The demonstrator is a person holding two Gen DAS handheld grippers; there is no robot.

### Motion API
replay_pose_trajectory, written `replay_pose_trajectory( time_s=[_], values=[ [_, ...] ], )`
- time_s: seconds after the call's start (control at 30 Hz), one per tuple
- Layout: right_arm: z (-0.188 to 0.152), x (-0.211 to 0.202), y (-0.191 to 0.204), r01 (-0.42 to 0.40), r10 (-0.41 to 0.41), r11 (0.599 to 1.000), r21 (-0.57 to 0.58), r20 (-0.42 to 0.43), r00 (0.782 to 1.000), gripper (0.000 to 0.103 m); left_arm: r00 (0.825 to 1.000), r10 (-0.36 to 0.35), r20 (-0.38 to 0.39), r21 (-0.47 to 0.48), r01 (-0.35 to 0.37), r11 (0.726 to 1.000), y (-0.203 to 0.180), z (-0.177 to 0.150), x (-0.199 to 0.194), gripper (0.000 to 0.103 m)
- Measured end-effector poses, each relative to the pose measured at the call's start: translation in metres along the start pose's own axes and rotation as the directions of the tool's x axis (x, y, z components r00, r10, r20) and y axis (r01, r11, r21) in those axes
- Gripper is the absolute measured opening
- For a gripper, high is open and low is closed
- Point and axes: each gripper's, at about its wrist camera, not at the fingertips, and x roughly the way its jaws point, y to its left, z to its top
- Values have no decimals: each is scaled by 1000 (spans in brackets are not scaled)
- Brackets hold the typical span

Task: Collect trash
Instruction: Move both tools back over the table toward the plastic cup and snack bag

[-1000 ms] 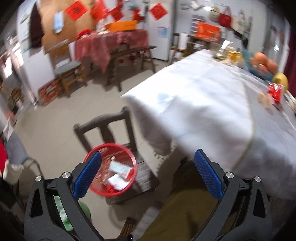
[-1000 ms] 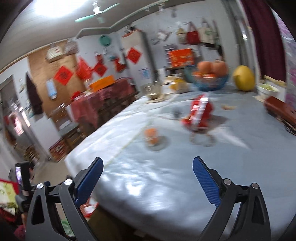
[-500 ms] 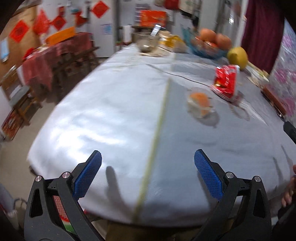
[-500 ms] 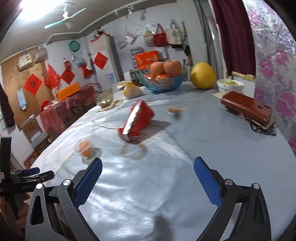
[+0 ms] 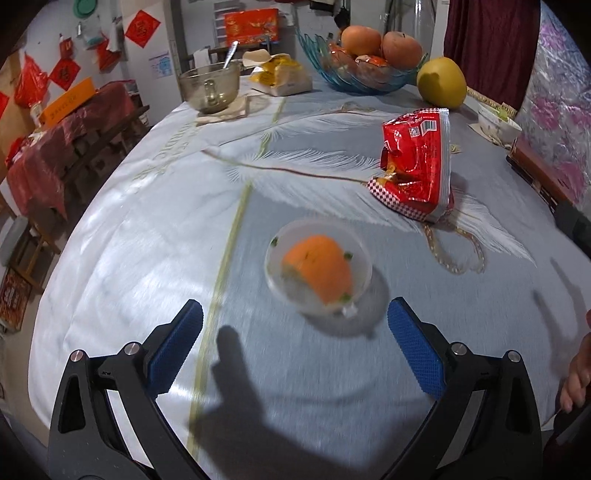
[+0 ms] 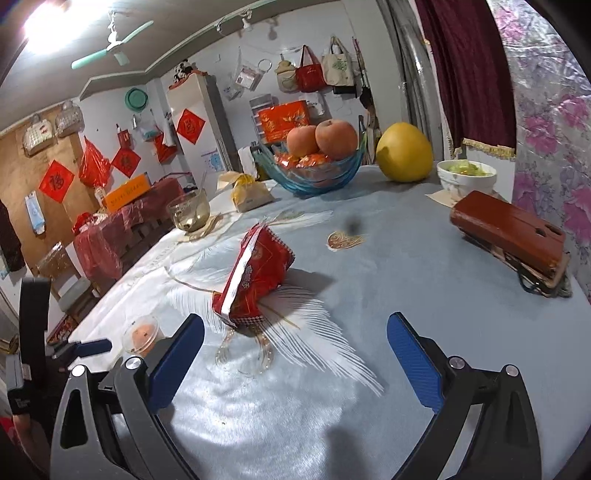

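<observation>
We see a brightly lit room, bent by fisheye.
A ceiling lamp (image 6: 44, 22) glares top left; hard shadows cross the tablecloth (image 5: 147, 258); the plastic cup (image 5: 317, 269) smears with motion blur.

Near both grippers the tablecloth (image 5: 129, 229) lies bare. Farther in, cup (image 5: 318, 268) and red bag (image 5: 417, 166) block the middle; bowls crowd the far edge.

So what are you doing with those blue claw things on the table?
A person is picking up trash off the table with a claw in each hand. The left claw is open and pointed at a small clear plastic cup with something orange inside, not yet gripping it. The right claw is open too, aimed toward a red snack bag lying in the middle of the table. Neither claw holds anything yet.
</observation>
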Motion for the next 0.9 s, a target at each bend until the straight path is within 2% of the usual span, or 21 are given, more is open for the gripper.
replay_pose_trajectory(
  time_s=[0.13,0.23,0.27,0.3,0.37,0.5,0.8,0.87,0.9],
  values=[
    [-3,12,3,-11,10,1000,-6,-56,998,97,1000,-5,-9,23,5,1000,1,7,10,96],
    [-4,17,3,2,-3,1000,-6,-80,997,97,1000,19,-6,21,-19,1000,6,8,19,96],
    [-4,20,3,17,-19,1000,-14,-96,995,97,1000,15,-21,12,-15,1000,7,8,22,96],
    [-5,23,5,34,-37,999,-26,-109,993,97,999,-24,-32,-4,24,1000,11,9,23,96],
    [-6,23,11,38,-44,998,-54,-110,993,97,999,-32,-25,-16,31,999,14,8,22,96],
    [-8,23,18,49,-59,994,-95,-107,993,97,1000,8,-15,-4,-8,1000,8,3,21,97],
    [-7,31,18,35,-50,994,-101,-151,987,97,1000,16,-12,-13,-16,1000,9,4,20,97],
    [-3,37,18,0,-15,997,-83,-178,984,97,1000,15,-12,-12,-16,1000,9,4,20,97],
    [0,42,17,-48,38,998,-48,-194,980,97,1000,15,-12,-12,-16,1000,9,4,20,97]
  ],
)
